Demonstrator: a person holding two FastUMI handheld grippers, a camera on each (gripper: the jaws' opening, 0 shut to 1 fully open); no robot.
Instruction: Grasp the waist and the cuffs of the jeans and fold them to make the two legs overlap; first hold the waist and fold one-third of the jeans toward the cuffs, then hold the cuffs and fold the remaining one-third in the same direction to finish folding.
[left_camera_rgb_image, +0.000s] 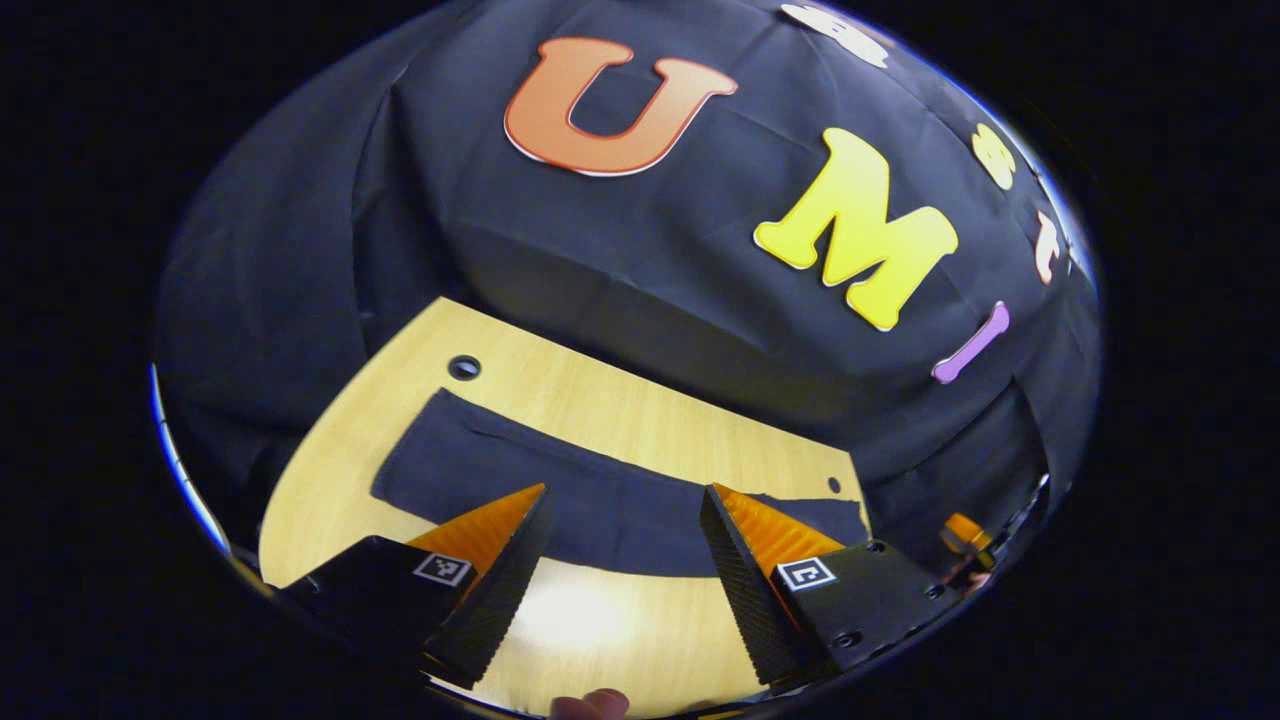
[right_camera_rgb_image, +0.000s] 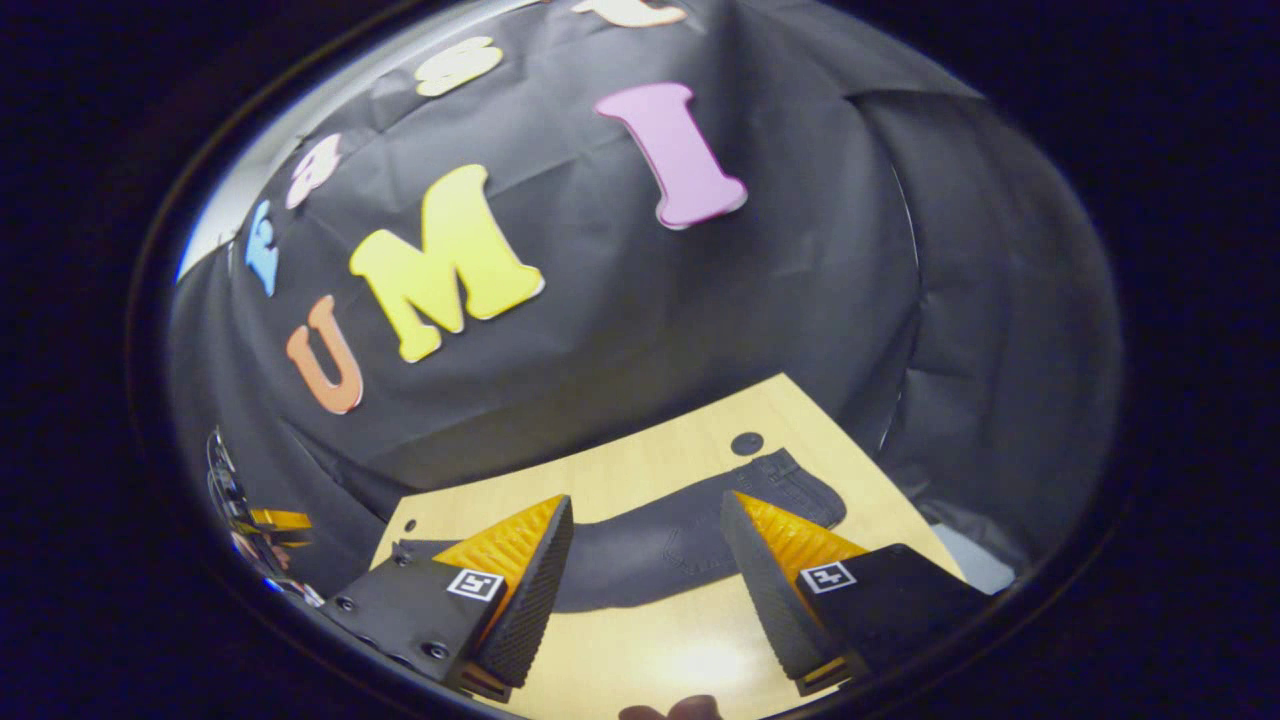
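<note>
The jeans (left_camera_rgb_image: 610, 505) were dark, almost black, and lay flat and unfolded on the light wooden table (left_camera_rgb_image: 600, 395); in the right gripper view the cloth (right_camera_rgb_image: 660, 540) read as charcoal grey, with stitched seams and a pocket outline near the wider end. Their long axis ran across the table from side to side, roughly parallel to the far edge by the black cloth wall (left_camera_rgb_image: 640, 250); the waist end, with its band, pointed toward the table's right corner in the right gripper view, near a round hole (right_camera_rgb_image: 747, 443) in the tabletop, while the narrower end reached toward the left corner in the left gripper view, close to another hole (left_camera_rgb_image: 464, 367). The left gripper (left_camera_rgb_image: 622, 492) hung above the near edge of the jeans with its fingers spread wide and nothing between them; the right gripper (right_camera_rgb_image: 647, 500) did likewise, fingers apart and empty, over the middle of the garment. The left gripper view caught the plain leg end and a fingertip (left_camera_rgb_image: 590, 703) at the bottom; the right gripper view gave the waistband and pocket detail.
</note>
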